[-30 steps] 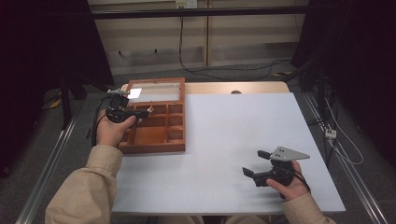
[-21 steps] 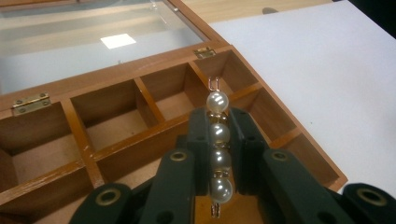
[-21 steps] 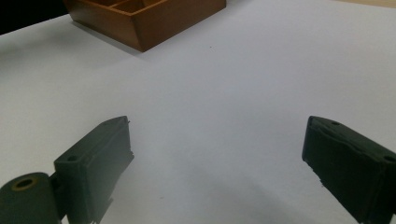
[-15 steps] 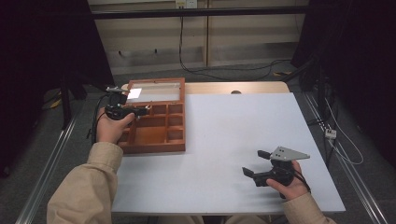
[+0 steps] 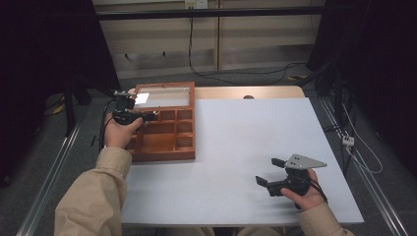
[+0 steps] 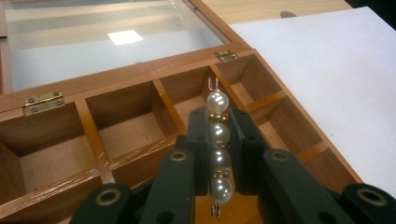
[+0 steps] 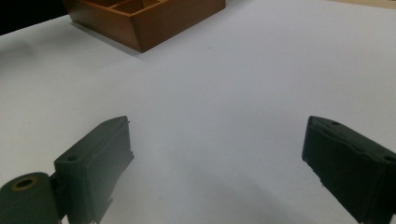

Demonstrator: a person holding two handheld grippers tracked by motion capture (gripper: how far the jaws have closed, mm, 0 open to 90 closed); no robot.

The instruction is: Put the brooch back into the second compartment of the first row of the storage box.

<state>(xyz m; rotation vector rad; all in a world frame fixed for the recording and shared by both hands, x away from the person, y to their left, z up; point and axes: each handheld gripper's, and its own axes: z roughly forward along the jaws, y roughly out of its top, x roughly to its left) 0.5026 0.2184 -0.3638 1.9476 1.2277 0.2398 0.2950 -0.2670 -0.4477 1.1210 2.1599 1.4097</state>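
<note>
My left gripper [image 6: 218, 140] is clamped on a short string of white pearl beads with gold spacers and a small wire hook [image 6: 218, 140], held over the middle compartments of the brown wooden divided box [image 6: 116, 98], just in front of its open glass-paned lid [image 6: 107, 42]. My right gripper [image 5: 269, 172] rests on the white tabletop [image 5: 236, 132], well apart from that box, jaws spread wide with nothing between them.

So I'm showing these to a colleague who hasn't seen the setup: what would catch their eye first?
Probably the short string of pearls pinched between the jaws of the left hand-held gripper, poised over the wooden compartment box at the table's left, its glass lid open behind. Next, the right hand-held gripper, jaws wide apart with nothing between them, low over the bare white table at the near right.
</note>
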